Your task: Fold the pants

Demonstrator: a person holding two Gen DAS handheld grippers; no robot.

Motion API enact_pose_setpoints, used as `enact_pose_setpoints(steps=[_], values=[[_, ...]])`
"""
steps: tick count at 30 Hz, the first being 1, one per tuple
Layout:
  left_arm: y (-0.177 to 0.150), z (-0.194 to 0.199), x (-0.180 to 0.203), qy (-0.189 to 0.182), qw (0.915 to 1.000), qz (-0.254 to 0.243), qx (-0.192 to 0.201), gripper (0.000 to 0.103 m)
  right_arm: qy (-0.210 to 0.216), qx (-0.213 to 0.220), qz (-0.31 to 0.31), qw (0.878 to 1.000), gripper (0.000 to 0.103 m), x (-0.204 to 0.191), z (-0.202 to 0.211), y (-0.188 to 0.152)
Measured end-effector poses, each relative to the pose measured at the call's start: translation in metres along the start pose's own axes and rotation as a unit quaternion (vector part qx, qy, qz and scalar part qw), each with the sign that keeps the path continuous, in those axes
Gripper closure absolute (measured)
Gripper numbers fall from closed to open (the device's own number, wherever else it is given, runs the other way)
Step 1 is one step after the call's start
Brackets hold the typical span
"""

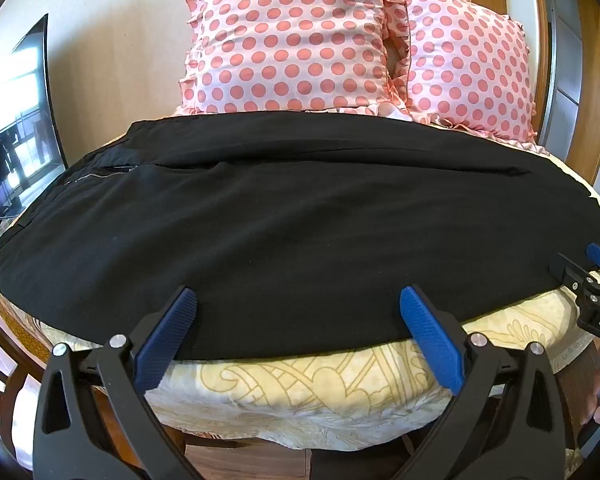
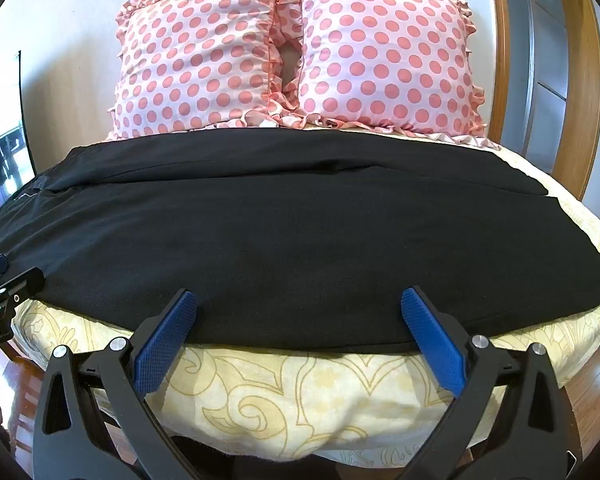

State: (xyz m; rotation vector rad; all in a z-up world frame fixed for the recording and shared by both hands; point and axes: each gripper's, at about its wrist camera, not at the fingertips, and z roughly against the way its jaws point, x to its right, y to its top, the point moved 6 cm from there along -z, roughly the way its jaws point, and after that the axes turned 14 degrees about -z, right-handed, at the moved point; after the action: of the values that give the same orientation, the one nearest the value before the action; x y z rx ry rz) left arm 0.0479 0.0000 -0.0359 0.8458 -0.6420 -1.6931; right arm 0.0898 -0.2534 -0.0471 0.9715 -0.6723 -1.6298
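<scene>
Black pants [image 1: 292, 220] lie flat across the bed, waistband and zipper at the left, legs running right; they also show in the right wrist view [image 2: 284, 232]. My left gripper [image 1: 298, 300] is open, its blue fingertips [image 1: 184, 304] just over the pants' near edge, holding nothing. My right gripper [image 2: 298, 300] is open in the same way over the near edge further right, and empty. The right gripper also shows at the right edge of the left wrist view [image 1: 592, 276]. The left gripper shows at the left edge of the right wrist view [image 2: 8, 280].
The bed has a yellow patterned cover [image 1: 300, 388] [image 2: 300, 400]. Two pink polka-dot pillows [image 1: 292, 40] [image 2: 384, 64] stand behind the pants. A TV screen [image 1: 16, 128] is at the left. A wooden door frame [image 2: 500, 60] is at the right.
</scene>
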Motion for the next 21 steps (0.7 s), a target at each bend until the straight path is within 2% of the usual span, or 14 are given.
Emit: enact_pose_setpoints(steps=[21], values=[[0.0001, 0.0002, 0.0, 0.001, 1.0, 0.0, 0.002, 0.002, 0.0, 0.002, 0.001, 1.0, 0.001, -0.0003, 0.0005, 0.0002]])
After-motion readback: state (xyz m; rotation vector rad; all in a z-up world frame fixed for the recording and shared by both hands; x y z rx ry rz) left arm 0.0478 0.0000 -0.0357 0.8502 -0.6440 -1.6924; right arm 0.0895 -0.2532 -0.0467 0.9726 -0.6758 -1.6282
